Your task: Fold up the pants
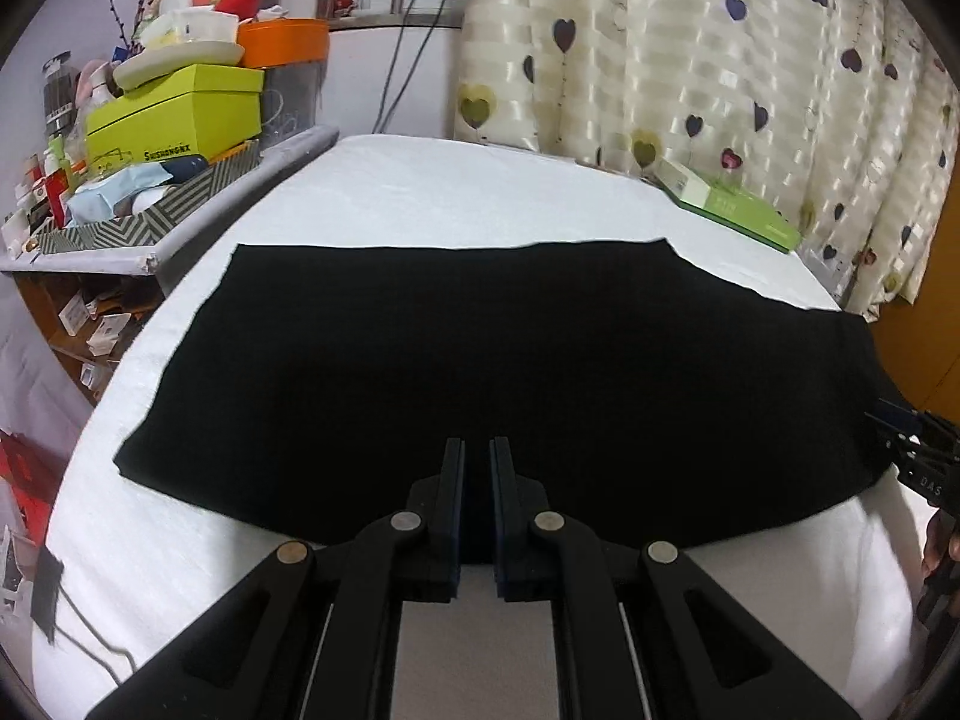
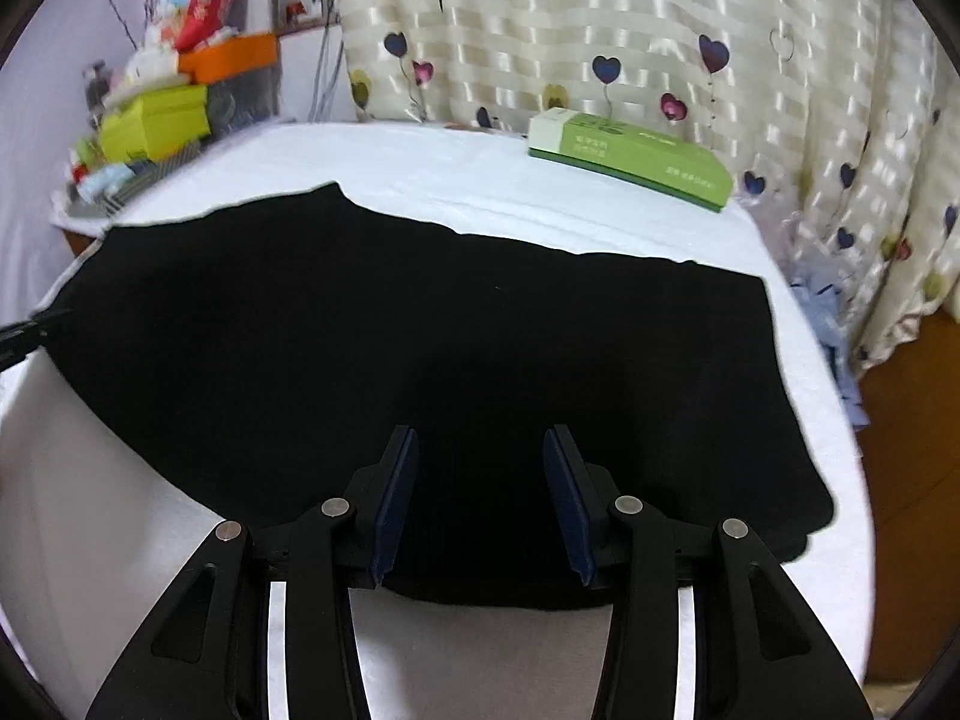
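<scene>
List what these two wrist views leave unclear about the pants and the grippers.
- Black pants: folds, seams and layers unreadable in either view; the fabric shows as flat black.
- Pants' near edge: hidden behind the left gripper and right gripper.
- Left gripper: jaws nearly together, but whether they pinch cloth cannot be told.
- Green box: print blurred, too small.

A lived-in room at home; heart-print curtains hang beyond the jaws. Left of them a shelf is heaped with household boxes; a white-covered tabletop lies ahead.
</scene>
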`<state>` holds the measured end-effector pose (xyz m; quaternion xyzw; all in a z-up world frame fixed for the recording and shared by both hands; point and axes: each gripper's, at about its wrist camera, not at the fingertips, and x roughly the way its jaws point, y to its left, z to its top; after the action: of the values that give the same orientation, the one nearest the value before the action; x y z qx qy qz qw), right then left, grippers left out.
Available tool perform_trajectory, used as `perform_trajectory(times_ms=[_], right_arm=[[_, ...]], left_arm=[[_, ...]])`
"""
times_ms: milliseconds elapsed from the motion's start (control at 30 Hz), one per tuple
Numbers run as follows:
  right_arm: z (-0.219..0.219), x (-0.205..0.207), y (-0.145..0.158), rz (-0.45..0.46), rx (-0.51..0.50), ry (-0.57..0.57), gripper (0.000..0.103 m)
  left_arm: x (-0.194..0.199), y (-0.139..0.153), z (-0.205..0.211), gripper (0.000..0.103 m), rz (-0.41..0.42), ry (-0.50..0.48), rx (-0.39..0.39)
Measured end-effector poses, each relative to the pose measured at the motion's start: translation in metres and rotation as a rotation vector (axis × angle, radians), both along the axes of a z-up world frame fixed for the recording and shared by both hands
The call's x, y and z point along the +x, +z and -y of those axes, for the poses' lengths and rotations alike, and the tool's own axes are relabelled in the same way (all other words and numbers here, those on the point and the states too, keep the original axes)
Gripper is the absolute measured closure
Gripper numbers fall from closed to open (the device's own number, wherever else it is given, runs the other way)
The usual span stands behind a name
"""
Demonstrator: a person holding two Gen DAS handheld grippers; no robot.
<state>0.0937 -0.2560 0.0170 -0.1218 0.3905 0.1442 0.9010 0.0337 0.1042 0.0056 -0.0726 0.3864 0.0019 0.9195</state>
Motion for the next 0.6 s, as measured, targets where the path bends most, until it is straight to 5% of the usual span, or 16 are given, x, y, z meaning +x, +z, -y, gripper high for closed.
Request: perform_trajectory(times_ms=[333,600], right_arm=[[-0.036,-0.042,-0.002,-0.012,0.079,0.121,0.058],[-0.05,-0.043,-0.004,-0.024,0.046,0.119,0.058]], left_arm=[[-0.018,-0.002,0.049,0.094,-0.001,-0.118,-0.006],[-0.014,0.0,0.043,0.094,-0.014,-0.083,-0.011]])
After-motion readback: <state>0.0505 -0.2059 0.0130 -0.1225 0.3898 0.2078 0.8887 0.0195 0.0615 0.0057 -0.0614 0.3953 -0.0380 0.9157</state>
